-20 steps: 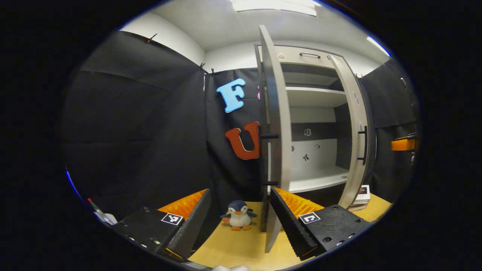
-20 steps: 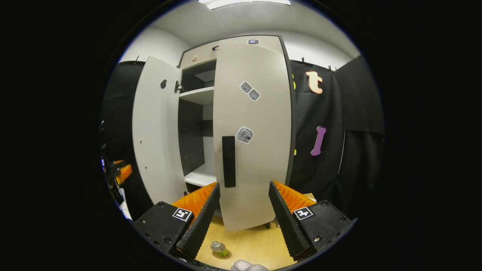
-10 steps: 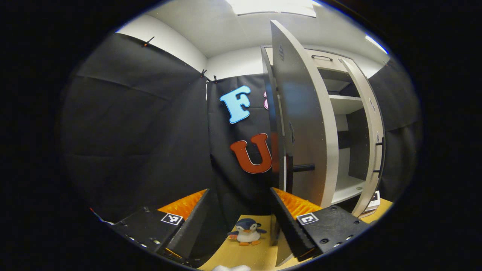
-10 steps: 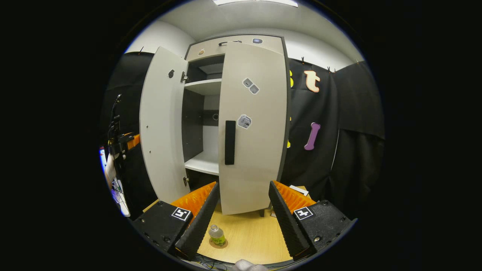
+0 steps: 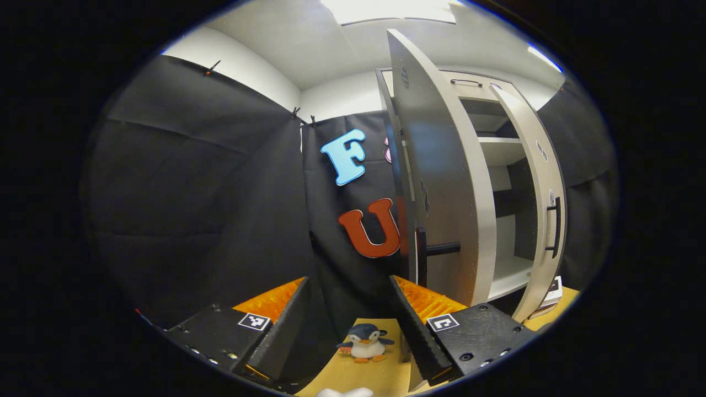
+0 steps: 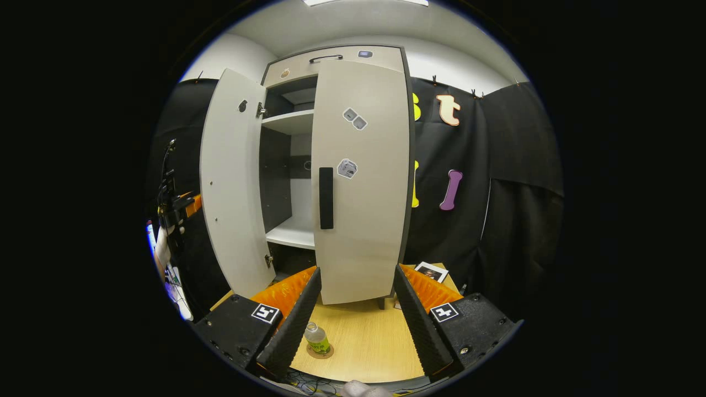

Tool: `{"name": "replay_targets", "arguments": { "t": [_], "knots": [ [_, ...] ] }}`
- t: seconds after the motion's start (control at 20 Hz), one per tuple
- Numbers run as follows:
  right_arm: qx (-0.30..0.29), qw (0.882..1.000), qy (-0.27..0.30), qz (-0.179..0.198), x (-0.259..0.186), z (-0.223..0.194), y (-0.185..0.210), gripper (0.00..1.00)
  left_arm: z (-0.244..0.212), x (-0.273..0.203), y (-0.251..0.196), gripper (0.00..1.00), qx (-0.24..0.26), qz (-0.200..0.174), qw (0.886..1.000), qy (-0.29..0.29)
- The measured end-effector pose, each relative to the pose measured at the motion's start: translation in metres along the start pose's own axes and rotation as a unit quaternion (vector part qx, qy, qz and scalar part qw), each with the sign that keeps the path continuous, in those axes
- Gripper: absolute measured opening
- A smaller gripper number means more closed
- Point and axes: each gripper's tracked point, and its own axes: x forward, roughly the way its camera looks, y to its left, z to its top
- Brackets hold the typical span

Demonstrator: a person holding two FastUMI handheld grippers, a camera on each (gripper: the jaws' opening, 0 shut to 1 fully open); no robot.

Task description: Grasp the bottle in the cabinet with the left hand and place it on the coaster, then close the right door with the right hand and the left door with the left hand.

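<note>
A small bottle (image 6: 317, 337) with green liquid stands upright on a round coaster (image 6: 321, 353) on the wooden table (image 6: 364, 342), just in front of my right gripper's left finger. My right gripper (image 6: 357, 270) is open and empty, facing the right door (image 6: 361, 176), which is almost shut, its black handle (image 6: 326, 197) toward me. The left door (image 6: 229, 182) stands wide open. My left gripper (image 5: 348, 281) is open and empty, on the outer side of the left door (image 5: 441, 182), near its handle (image 5: 441, 248). The left gripper (image 6: 185, 205) also appears beyond that door.
A penguin plush (image 5: 365, 342) sits on the table below my left gripper. Books (image 5: 551, 289) lie by the cabinet's right foot, with a photo card (image 6: 431, 271) on top. Black cloth walls close in on both sides. The cabinet shelves (image 6: 289, 234) are bare.
The right gripper has drawn back from the right door, which now looks nearly shut. The left gripper has swung round to the outer face of the left door.
</note>
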Motion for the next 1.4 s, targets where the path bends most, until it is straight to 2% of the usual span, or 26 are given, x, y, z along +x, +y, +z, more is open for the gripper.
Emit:
{"name": "replay_targets", "arguments": {
  "t": [0.05, 0.25, 0.55, 0.6, 0.65, 1.0, 1.05, 1.15, 1.4],
  "knots": [
    [0.0, 1.0, -0.002, 0.002, 0.0, 0.002, -0.001, 0.82, 0.001, 0.001, -0.001, 0.85, 0.005, 0.001, 1.0, -0.001],
    [-0.001, 1.0, -0.004, 0.011, 0.001, 0.002, -0.009, 0.82, 0.005, -0.005, -0.019, 0.85, 0.0, -0.008, 1.0, 0.004],
    [0.009, 1.0, -0.003, 0.018, 0.007, 0.005, -0.024, 0.82, 0.009, -0.016, -0.066, 0.85, 0.001, -0.038, 0.999, 0.003],
    [0.007, 1.0, -0.003, 0.017, 0.006, 0.006, -0.026, 0.82, 0.01, -0.015, -0.072, 0.89, 0.0, -0.044, 0.999, 0.004],
    [0.005, 1.0, -0.003, 0.015, 0.006, 0.007, -0.03, 0.82, 0.011, -0.016, -0.078, 0.85, -0.003, -0.05, 0.999, 0.005],
    [0.001, 1.0, -0.002, 0.005, 0.002, 0.008, -0.042, 0.82, 0.016, -0.01, -0.132, 0.85, -0.023, -0.096, 0.995, 0.001],
    [0.003, 1.0, -0.003, 0.003, 0.001, 0.009, -0.044, 0.82, 0.018, -0.007, -0.138, 0.92, -0.021, -0.101, 0.995, -0.003],
    [0.007, 1.0, -0.004, -0.001, -0.001, 0.011, -0.045, 0.82, 0.016, -0.005, -0.151, 0.96, -0.024, -0.108, 0.994, 0.0],
    [0.018, 1.0, -0.016, -0.002, -0.003, 0.017, -0.043, 0.82, 0.018, -0.012, -0.16, 0.96, -0.029, -0.118, 0.993, 0.007]
  ]
}}
